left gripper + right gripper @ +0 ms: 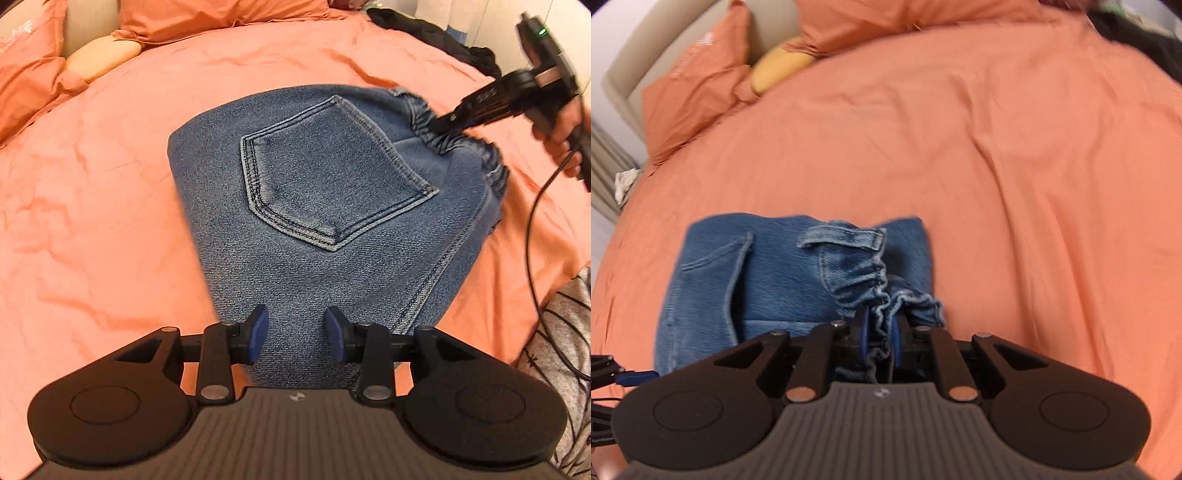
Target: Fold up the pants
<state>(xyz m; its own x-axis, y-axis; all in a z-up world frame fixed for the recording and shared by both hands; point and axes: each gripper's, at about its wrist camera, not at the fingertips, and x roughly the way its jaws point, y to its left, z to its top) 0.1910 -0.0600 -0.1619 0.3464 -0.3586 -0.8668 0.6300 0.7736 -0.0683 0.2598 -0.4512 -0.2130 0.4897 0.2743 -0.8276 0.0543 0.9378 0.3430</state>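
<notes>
The blue denim pants (314,206) lie folded into a compact bundle on the orange bed sheet (92,221), back pocket (325,177) facing up. My left gripper (297,334) is open just above the near edge of the bundle, its blue fingertips (258,328) apart with denim between them. My right gripper (880,325) is shut on the gathered elastic waistband (882,295) of the pants (775,280). It also shows in the left wrist view (448,123) at the far right of the bundle, pinching the waistband (458,144).
Orange pillows (33,74) and a yellow cushion (103,59) lie at the head of the bed. Dark clothing (436,33) lies at the far right. A patterned grey fabric (565,332) lies at the near right. A cable (535,221) hangs from the right gripper.
</notes>
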